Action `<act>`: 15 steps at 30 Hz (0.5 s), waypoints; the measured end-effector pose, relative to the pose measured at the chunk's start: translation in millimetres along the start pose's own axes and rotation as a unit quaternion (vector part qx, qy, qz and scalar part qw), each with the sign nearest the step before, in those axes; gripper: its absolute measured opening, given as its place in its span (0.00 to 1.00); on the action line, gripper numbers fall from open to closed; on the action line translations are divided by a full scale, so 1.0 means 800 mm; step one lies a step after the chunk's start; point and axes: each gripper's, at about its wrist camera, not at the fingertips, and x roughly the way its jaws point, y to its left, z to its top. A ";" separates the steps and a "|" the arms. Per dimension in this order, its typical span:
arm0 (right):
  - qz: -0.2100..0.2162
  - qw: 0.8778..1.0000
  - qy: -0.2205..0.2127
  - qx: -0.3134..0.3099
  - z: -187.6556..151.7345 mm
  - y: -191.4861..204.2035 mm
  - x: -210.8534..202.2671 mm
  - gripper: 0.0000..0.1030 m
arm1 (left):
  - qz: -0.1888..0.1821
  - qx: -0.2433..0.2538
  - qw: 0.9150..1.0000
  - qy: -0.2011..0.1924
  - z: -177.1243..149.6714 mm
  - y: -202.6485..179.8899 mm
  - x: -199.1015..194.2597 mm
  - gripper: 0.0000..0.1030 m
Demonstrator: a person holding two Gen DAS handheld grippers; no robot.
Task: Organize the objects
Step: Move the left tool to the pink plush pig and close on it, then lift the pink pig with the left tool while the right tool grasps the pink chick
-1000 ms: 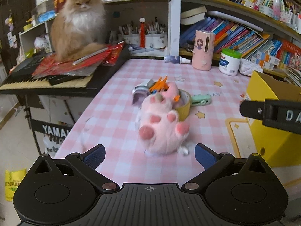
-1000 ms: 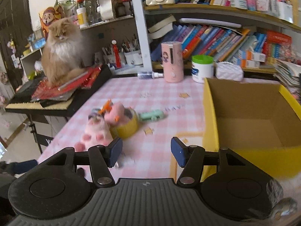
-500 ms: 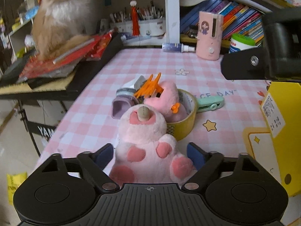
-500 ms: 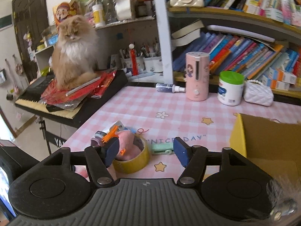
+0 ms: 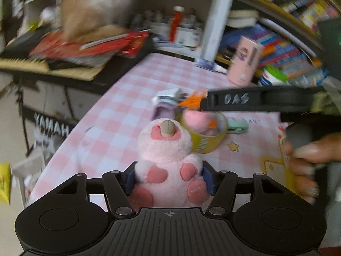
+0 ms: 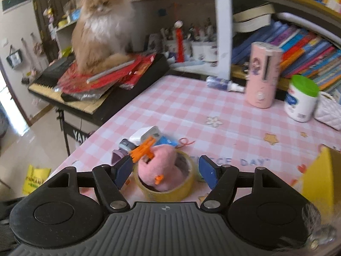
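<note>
Nearby, left jaws pinch the pink plush toy [image 5: 168, 160]; right jaws, just opening, straddle the yellow tape roll [image 6: 164, 189] untouched.

Left wrist view motion-blurred: cat [image 5: 93, 6] a smear, shelf books unreadable. Pink plush toy [image 5: 170, 162] hides the left gripper [image 5: 169, 181] pads, contact unclear. Right gripper's arm [image 5: 251, 101] covers top of tape roll [image 5: 204, 136]; tablecloth lettering [image 5: 245, 121] partly hidden. Right wrist view: yellow box [image 6: 317, 175] cut off at right edge, mint clip hidden behind a pad [image 6: 207, 172], small items [image 6: 147, 138] behind roll too jumbled to identify
</note>
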 end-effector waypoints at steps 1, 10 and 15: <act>0.002 1.000 0.009 -0.007 0.001 0.004 0.011 0.67 | 0.003 -0.010 1.000 -0.002 0.000 0.007 -0.004 0.58; -0.007 0.998 0.064 0.023 -0.002 0.001 0.085 0.61 | 0.009 -0.051 0.998 -0.041 -0.003 0.033 -0.041 0.58; 0.015 0.999 0.046 0.017 0.000 0.000 0.085 0.43 | 0.007 -0.057 0.997 -0.048 -0.002 0.036 -0.046 0.58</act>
